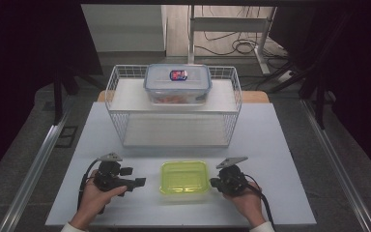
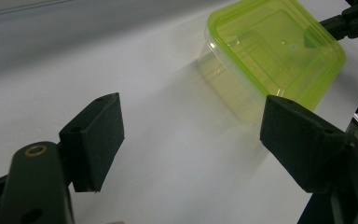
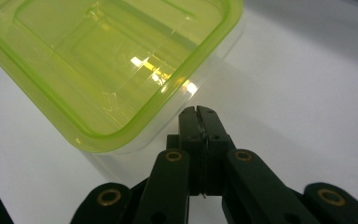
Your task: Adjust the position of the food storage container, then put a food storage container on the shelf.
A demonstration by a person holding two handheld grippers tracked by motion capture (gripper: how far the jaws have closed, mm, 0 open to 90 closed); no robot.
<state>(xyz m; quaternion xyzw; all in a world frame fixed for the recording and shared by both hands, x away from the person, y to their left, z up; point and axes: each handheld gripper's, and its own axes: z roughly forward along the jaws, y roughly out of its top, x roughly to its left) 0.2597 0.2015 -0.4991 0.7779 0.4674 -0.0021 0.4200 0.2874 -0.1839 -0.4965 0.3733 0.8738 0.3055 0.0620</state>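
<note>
Dark room, cables on the floor behind, white bench w/ a wire basket rack at the far side. Clear lidded box w/ a blue-edged lid sits on the rack's upper shelf, well apart from my work.

Task obj = green container, on the bench near the front edge, between both grippers. Upright, opening up; looks empty. Long axis runs left-right across the bench, short sides face the grippers.

Left gripper: jaws spread wide, nothing between them, aimed at the container's left short side, near but not touching. In the left gripper view the container sits ahead, off to the upper right of the gap, so I'm not lined up yet.

Right gripper: jaws pressed together, holding nothing, tip just beside the right short side. In the right gripper view the closed tip is right by the container's rim corner; can't tell if it touches.

Step, my read: approach/pre-grasp, nothing picked up yet. Next move prob needs the left swung in so one jaw goes over the wall, one outside, then pinch the rim. The right has to open first if I want it gripping; closed, it can only brace or nudge. Thin slick plastic, so it may slide if pushed from one side only.
</note>
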